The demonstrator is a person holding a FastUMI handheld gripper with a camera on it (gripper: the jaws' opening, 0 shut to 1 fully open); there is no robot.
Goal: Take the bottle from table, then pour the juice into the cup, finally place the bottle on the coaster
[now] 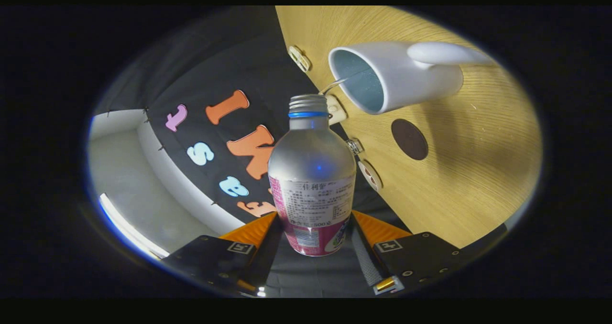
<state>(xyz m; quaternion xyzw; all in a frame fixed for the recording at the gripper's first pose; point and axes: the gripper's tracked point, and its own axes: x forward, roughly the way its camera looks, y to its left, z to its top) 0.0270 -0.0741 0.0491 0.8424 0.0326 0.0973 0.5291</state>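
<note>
1. Bottle is the silvery one with a pink-and-white label, cap off, pinched between the two fingers of the gripper, which press on its lower body from both sides.
2. It's tipped over hard, so the whole table looks rotated around it. A thin stream runs from the bottle's mouth into the cup.
3. Cup, white with a big handle, sits on the wooden table just beyond the bottle's neck, opening facing the bottle.
4. Coaster, a dark round disc, lies flat on the table right beside the cup and bare on top.
5. Along the table edge nearest the bottle there are a few small clips or fittings; I count about four, too small to say what they are. One sits right behind the bottle's neck.
6. Count: one bottle, one cup, one coaster. Nothing is between the bottle's mouth and the cup.
</note>
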